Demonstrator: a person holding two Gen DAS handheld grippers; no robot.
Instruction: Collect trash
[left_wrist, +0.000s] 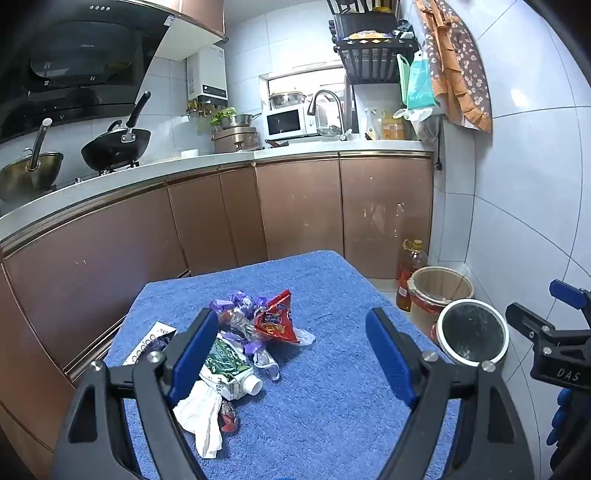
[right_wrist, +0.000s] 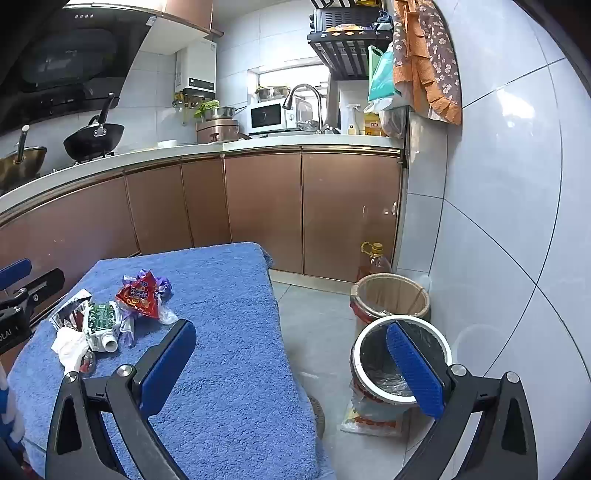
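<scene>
Trash pile (left_wrist: 243, 343) sits on the blue towel (left_wrist: 332, 369); your left gripper (left_wrist: 295, 354) and right gripper (right_wrist: 291, 365) both gape, empty.

Left claw (left_wrist: 293, 354) and right claw (right_wrist: 291, 363) both gape, empty.

Black frames, blue ribbed fingers (left_wrist: 195, 354), silver screws.

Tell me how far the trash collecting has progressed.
Done: nothing visible. The red snack bag, the carton and the white tissue all lie on the blue towel. In hand: nothing; the left gripper and the right gripper are open. Left: moving the pile into the black-lined bin.
</scene>
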